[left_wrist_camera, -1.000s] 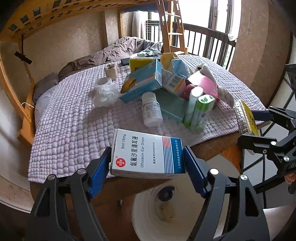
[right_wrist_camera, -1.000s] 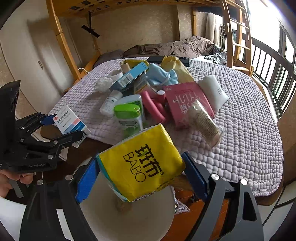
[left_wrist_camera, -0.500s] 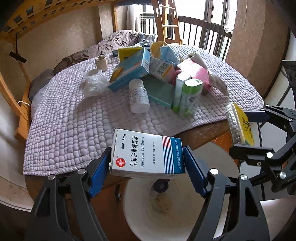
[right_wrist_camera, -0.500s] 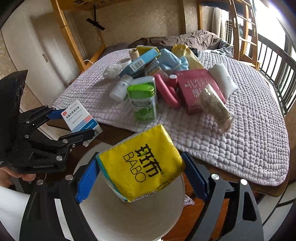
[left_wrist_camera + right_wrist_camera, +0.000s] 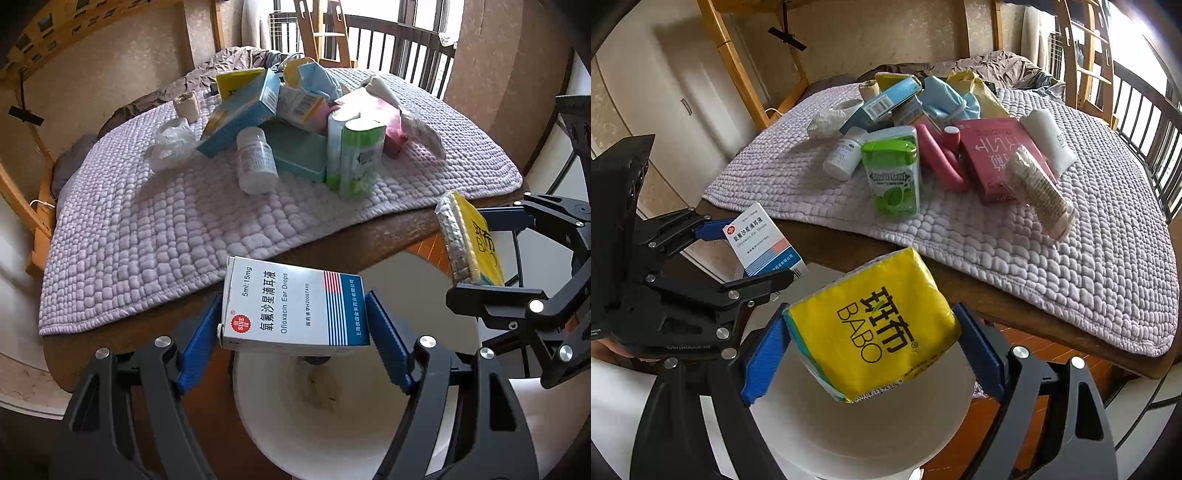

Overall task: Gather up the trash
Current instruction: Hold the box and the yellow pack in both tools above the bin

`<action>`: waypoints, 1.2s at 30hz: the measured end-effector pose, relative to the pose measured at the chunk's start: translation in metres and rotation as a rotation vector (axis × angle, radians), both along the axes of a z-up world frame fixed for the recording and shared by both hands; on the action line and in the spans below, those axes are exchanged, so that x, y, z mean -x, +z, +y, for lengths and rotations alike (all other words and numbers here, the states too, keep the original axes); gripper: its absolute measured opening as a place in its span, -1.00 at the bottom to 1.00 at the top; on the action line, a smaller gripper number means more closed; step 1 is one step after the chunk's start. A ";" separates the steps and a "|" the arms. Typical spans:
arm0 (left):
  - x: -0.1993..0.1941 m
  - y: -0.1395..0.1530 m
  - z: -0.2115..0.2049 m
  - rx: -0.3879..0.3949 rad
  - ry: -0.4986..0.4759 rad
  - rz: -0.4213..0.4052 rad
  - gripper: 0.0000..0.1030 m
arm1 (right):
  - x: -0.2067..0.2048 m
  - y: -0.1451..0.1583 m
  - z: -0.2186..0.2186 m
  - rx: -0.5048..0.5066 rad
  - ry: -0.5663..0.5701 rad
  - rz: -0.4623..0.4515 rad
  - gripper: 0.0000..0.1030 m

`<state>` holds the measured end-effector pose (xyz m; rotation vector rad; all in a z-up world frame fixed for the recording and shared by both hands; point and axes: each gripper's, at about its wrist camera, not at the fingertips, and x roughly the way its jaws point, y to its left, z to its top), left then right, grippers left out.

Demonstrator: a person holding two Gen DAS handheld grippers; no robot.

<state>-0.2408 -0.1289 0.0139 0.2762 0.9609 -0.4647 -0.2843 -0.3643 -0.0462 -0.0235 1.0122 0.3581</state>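
My left gripper (image 5: pixel 293 325) is shut on a white ear drops box (image 5: pixel 291 306) and holds it over the open white bin (image 5: pixel 332 435). My right gripper (image 5: pixel 873 356) is shut on a yellow tissue pack (image 5: pixel 871 332) and holds it over the same bin (image 5: pixel 864 435). The ear drops box (image 5: pixel 762 243) and left gripper also show at the left of the right wrist view. The tissue pack (image 5: pixel 471 240) shows at the right of the left wrist view. More trash lies piled on the lilac mat (image 5: pixel 147 236).
On the mat lie a white pill bottle (image 5: pixel 255 162), a green gum container (image 5: pixel 892 173), a blue box (image 5: pixel 240 114), a pink box (image 5: pixel 1001 158), a crumpled plastic bag (image 5: pixel 171 142) and a wrapped roll (image 5: pixel 1039 192). The wooden table edge (image 5: pixel 997 295) borders the bin. A railing (image 5: pixel 402 48) stands behind.
Both grippers have moved back and down from the table with their items. They now hang more squarely over the bin. Both grips are unchanged.
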 end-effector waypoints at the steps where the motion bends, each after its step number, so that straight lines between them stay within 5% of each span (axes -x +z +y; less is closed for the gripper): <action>1: -0.001 0.000 0.000 0.000 0.000 0.003 0.50 | 0.001 -0.001 0.001 0.001 0.001 0.002 0.65; 36: 0.022 -0.014 -0.009 -0.058 -0.060 0.054 0.50 | 0.026 -0.025 0.009 0.008 0.004 0.063 0.65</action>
